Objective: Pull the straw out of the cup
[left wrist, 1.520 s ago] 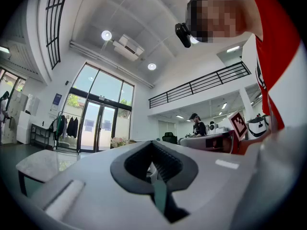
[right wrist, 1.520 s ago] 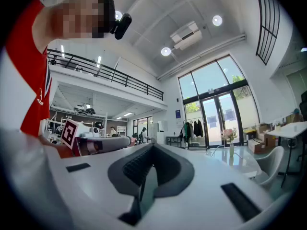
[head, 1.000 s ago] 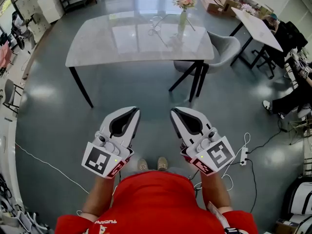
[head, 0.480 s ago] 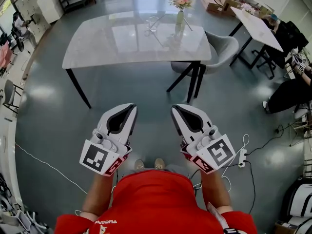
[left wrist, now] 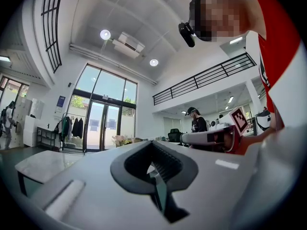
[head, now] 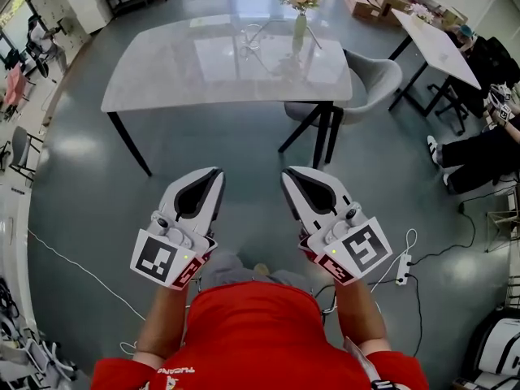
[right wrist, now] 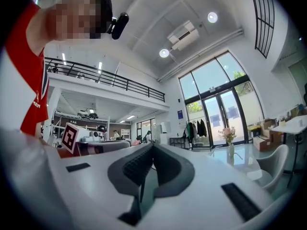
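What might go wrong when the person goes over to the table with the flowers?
1. The vase of flowers stands close to the clear cup-like thing on the table. A reaching gripper might tip the vase.
2. A white power strip with cables lies on the floor by the person's right side. A foot might catch on it.
3. The grey chair sits at the table's corner and could get bumped.

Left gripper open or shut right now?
Shut. The left gripper has its tips touching in the left gripper view, with nothing between them.
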Motion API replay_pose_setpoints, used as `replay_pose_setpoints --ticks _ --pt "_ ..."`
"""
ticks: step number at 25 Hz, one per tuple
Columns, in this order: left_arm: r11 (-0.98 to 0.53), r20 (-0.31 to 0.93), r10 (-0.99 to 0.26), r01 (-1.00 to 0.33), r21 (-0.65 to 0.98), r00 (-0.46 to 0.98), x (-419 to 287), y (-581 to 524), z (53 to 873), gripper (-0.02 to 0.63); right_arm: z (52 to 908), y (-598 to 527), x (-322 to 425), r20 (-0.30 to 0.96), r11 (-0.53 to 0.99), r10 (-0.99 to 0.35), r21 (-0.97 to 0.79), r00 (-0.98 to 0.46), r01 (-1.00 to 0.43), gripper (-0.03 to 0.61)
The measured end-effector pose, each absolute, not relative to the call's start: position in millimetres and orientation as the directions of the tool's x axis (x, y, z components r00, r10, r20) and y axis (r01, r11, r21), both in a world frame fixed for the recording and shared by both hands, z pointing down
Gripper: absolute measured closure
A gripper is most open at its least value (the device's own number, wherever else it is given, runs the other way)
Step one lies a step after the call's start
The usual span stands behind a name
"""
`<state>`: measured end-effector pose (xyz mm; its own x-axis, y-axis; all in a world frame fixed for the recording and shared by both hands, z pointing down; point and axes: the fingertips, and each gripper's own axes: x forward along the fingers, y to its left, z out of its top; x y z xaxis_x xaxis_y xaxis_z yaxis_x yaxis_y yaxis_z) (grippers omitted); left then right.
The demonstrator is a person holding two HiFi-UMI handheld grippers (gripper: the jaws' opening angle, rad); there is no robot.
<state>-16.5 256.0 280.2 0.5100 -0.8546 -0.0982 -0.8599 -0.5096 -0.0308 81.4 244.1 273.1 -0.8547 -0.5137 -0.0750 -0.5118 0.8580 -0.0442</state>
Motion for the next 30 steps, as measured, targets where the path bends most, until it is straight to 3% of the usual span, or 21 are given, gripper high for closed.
replay_pose_setpoints --ticks 14,30 --pt "-0.505 -0.083 -0.857 -0.861 -0.051 0.508 -24.6 182.5 291.8 0.609 282.6 173.5 79.5 -0.067 0.848 -0.530 -0.068 -0.845 -0.526 0.578" --pt "-0.534 -0.079 -0.838 -0.841 -0.083 0.540 -103.3 14.7 290.5 0.609 271.0 4.8 1.5 -0.053 0.818 -0.576 -0.053 -0.816 -0.573 0.578"
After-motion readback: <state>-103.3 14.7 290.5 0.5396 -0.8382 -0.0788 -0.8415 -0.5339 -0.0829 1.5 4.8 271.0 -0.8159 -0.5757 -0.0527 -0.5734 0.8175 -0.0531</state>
